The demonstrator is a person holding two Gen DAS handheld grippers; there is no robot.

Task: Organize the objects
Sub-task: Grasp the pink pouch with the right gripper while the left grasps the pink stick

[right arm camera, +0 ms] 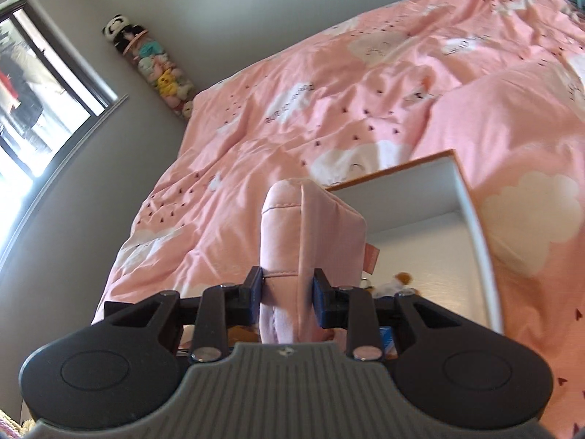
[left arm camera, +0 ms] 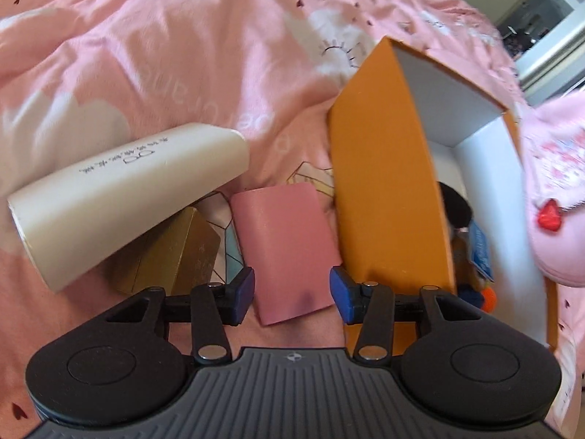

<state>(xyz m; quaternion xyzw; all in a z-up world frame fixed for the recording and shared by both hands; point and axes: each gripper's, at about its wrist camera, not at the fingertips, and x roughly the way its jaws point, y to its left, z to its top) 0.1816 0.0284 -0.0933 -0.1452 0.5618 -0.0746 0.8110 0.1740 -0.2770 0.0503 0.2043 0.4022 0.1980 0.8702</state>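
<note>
My left gripper (left arm camera: 292, 292) is open just above a flat pink wallet (left arm camera: 289, 248) that lies on the pink bedspread (left arm camera: 182, 55); the wallet sits between the blue pads. A cream tube (left arm camera: 128, 197) leans on a gold box (left arm camera: 175, 252) to the left. On the right stands an orange box (left arm camera: 387, 183) with a white inside and small toys (left arm camera: 475, 256) at its bottom. My right gripper (right arm camera: 287, 292) is shut on a soft pink pouch (right arm camera: 292, 226), held over the open orange box (right arm camera: 468, 197). The same pouch (left arm camera: 555, 201) shows at the right edge of the left wrist view.
The rumpled bedspread (right arm camera: 365, 91) stretches far beyond the box. A column of plush toys (right arm camera: 157, 69) hangs on the grey wall beside a window (right arm camera: 36, 91). A doorway (left arm camera: 548, 18) shows past the bed's far right corner.
</note>
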